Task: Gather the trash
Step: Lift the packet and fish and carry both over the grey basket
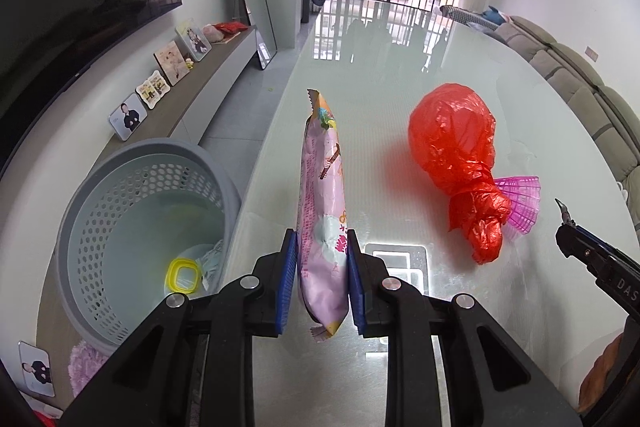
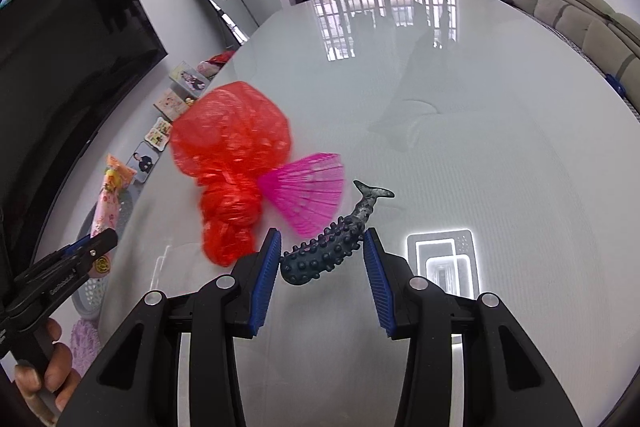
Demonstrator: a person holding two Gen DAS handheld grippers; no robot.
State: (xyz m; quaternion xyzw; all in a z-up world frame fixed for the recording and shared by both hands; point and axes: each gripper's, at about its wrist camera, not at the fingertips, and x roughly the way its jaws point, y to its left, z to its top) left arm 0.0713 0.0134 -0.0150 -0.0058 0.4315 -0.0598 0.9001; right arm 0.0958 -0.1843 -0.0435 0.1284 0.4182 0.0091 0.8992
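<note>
While clamped between the blue pads of the left tongs (image 1: 322, 281), long pink printed snack wrapper (image 1: 323, 211) held upright on edge, lifted above the left edge of the pale glass worktop (image 1: 400, 75). To the left and below the worktop edge, grey perforated round plastic basket (image 1: 132, 227), open-topped, already holding a yellow square ring (image 1: 183, 275) and some pale scraps. Well to the right on the worktop, knotted red plastic bag (image 1: 456, 155), touching a magenta ribbed plastic fan-shaped piece (image 1: 520, 203) at its knot.

From the right wrist view, right tongs (image 2: 320, 267) part-open but seemingly gripping a dark studded whale-shaped rubber toy (image 2: 328, 247) slantwise, head against the left pad; contact at the right pad hard to confirm. Just beyond it, same red bag and magenta piece, blurred. At far left, left tongs with wrapper, over the basket side.

Step in hand, by judgement: carrying picked trash toward the basket. Next move calls for swinging the wrapper leftward past the worktop edge, centring it over the basket mouth, then releasing; likewise afterwards with the toy.
</note>
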